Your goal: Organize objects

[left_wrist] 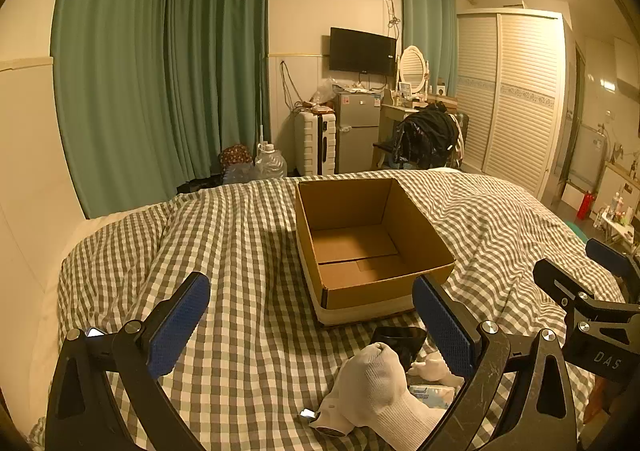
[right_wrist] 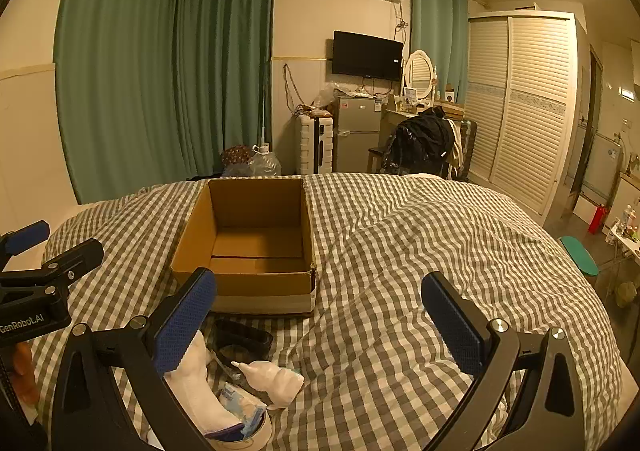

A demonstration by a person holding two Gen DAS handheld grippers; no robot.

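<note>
Left wrist view: fisheye cam just behind the left gripper (left_wrist: 311,323), low over the grey-and-white checked bed (left_wrist: 240,243), facing the far wall w/ green curtains (left_wrist: 160,71) and black wall TV (left_wrist: 362,51). Open brown cardboard box (left_wrist: 368,239) lies near, slightly right of centre; the right gripper's frame enters at the right edge.

Right wrist view: same height and heading, set to the right of the first cam; right gripper (right_wrist: 319,321) frames the bottom. Box (right_wrist: 248,243) appears left of centre; the left gripper's frame enters at the left edge.

Shared: bed (right_wrist: 400,251), box, curtains (right_wrist: 168,71), TV (right_wrist: 366,55), white louvred wardrobe (left_wrist: 516,99) (right_wrist: 524,103), and the small items near the box's front side.
</note>
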